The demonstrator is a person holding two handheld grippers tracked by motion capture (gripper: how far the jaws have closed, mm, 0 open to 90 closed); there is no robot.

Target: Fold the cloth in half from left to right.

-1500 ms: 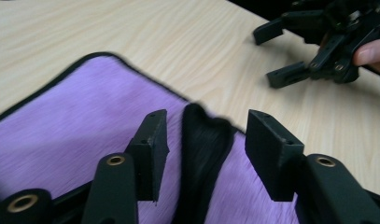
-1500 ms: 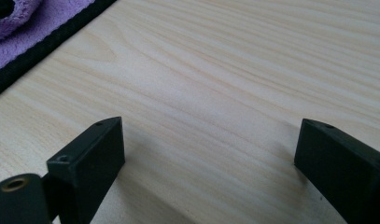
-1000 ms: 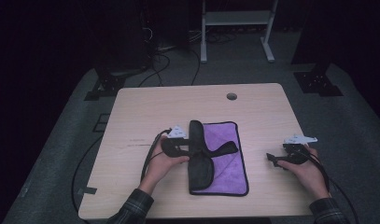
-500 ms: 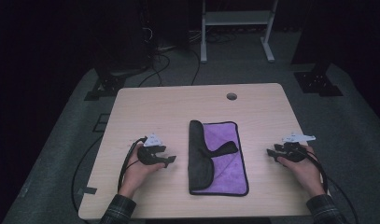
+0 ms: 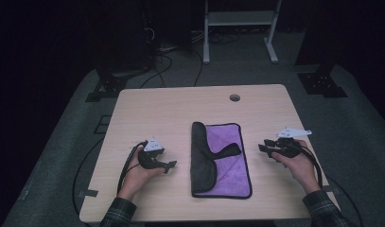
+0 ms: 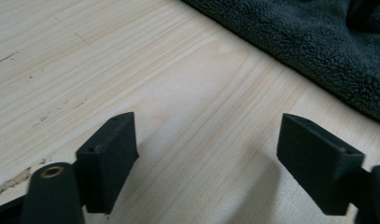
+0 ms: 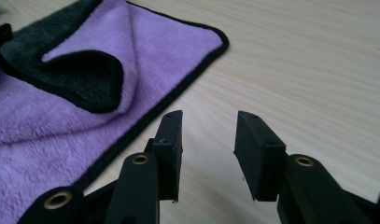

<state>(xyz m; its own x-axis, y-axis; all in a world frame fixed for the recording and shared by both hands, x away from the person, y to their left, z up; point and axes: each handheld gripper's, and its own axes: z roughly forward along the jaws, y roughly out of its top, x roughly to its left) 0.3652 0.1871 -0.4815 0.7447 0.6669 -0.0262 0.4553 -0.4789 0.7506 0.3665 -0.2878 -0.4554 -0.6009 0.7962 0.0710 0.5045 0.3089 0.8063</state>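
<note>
— Cloth lies mid-table, folded; we hold the left gripper at its nine o'clock, jaws just opening wide, empty.
— Our right gripper, three o'clock: jaws just narrowing, nothing between.

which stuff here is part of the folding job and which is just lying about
In the job:
- purple cloth, partly folded, dark side turned over
- left gripper, open beside it, jaws just opened wider, empty
- right gripper, jaws just narrowed, empty

Lying about:
- white stand behind the table
- floor cables
</note>
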